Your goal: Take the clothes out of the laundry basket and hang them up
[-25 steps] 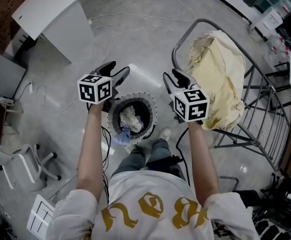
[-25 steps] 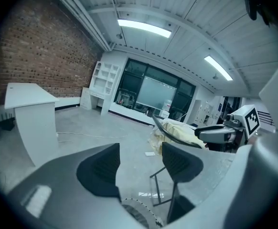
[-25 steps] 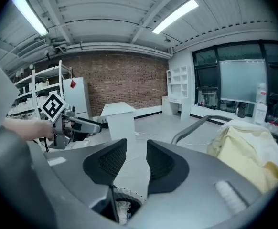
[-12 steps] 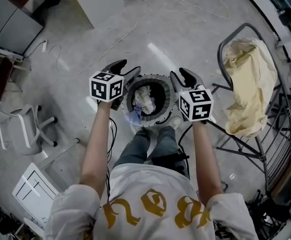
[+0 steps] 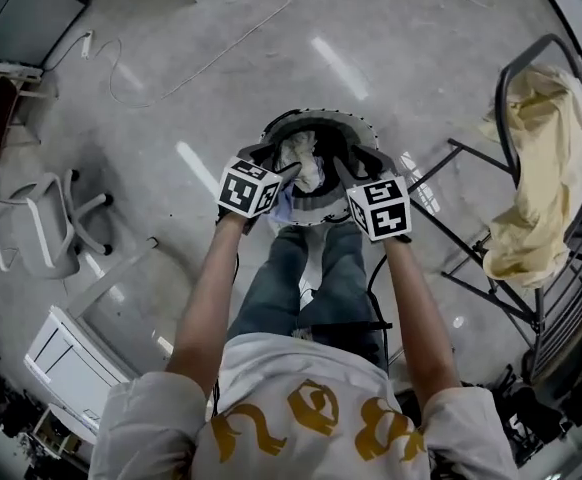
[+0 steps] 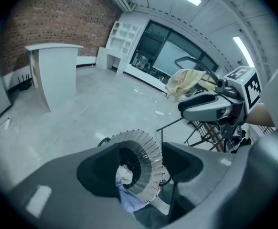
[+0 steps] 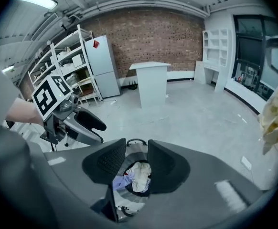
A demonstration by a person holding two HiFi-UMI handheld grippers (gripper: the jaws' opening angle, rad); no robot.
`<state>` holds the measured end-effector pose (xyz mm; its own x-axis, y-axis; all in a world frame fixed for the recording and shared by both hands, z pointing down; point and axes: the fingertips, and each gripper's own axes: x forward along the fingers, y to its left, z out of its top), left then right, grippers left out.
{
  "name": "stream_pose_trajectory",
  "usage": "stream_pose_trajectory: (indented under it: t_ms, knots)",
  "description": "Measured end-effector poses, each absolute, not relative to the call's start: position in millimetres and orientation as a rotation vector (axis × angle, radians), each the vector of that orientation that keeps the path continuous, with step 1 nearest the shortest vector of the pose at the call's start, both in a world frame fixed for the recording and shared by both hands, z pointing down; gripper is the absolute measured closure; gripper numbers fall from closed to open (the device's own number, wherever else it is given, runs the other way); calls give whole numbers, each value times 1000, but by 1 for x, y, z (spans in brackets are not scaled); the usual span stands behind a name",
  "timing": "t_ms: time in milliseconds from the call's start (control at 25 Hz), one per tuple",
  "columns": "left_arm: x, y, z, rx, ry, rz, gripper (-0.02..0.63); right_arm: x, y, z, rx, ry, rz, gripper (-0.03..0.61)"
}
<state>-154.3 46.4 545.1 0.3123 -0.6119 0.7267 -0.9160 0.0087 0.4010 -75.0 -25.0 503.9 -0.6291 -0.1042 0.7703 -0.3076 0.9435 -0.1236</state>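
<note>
Cream-white and lavender clothes [image 5: 299,160] lie bunched inside the round, ribbed laundry basket [image 5: 316,118], which stands on the grey floor [image 5: 221,58] just ahead of my operator's legs. Both tools are down at its mouth. The left gripper [image 5: 271,163] has its jaws wide apart with nothing between them. The right gripper [image 5: 361,163] has a narrower gap, also empty, and I see the bundle through it. From above, the grippers cover the basket's near rim, and I cannot tell whether either jaw touches cloth or rim. There is bare floor beyond the basket and to its left. The drying rack [image 5: 471,218] crowds the right side, its dark legs reaching near the right gripper. A pale yellow sheet [image 5: 546,158] is draped over it, and the frame edge cuts its far part off. A white chair [image 5: 31,233] sits well apart on the left.
</note>
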Motion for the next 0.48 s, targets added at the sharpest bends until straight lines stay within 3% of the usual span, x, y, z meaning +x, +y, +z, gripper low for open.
stream_pose_trajectory:
  t_ms: [480]
  knots:
    - [-133,70,700,1408,-1438,423,328,-46,-15,657,236,-2054,440,403]
